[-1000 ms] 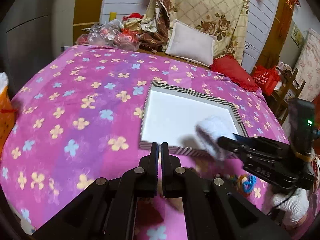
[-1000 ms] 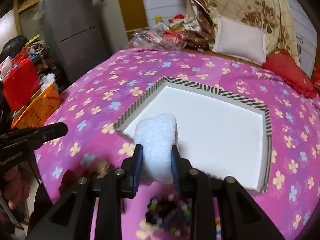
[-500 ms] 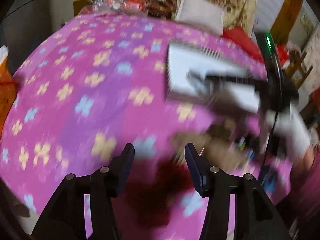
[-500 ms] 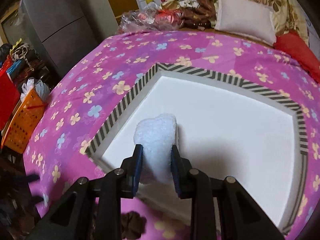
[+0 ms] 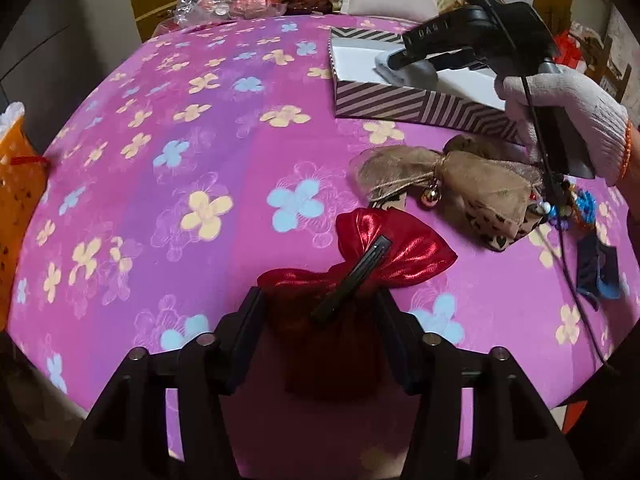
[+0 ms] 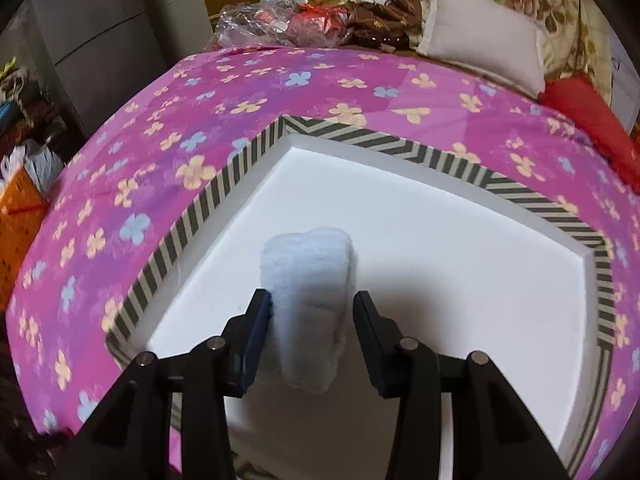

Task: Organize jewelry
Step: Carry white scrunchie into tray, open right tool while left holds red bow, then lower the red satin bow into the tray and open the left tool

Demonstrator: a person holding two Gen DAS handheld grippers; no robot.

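Right wrist view: we are seeing the right gripper [image 6: 312,312] parting, the white fluffy pouch [image 6: 308,304] between its jaws inside the striped box [image 6: 200,208]. Our left gripper [image 5: 318,312], jaws closing, is straddling the red satin pouch [image 5: 360,264] without pressing. No legible writing.

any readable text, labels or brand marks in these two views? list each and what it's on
"DAS": only these letters read, embossed on the black body of the right gripper, seen from the left wrist view; anything after them is cut off or too faint.
Nothing else readable: none on the striped box, red pouch, or tan pouch.
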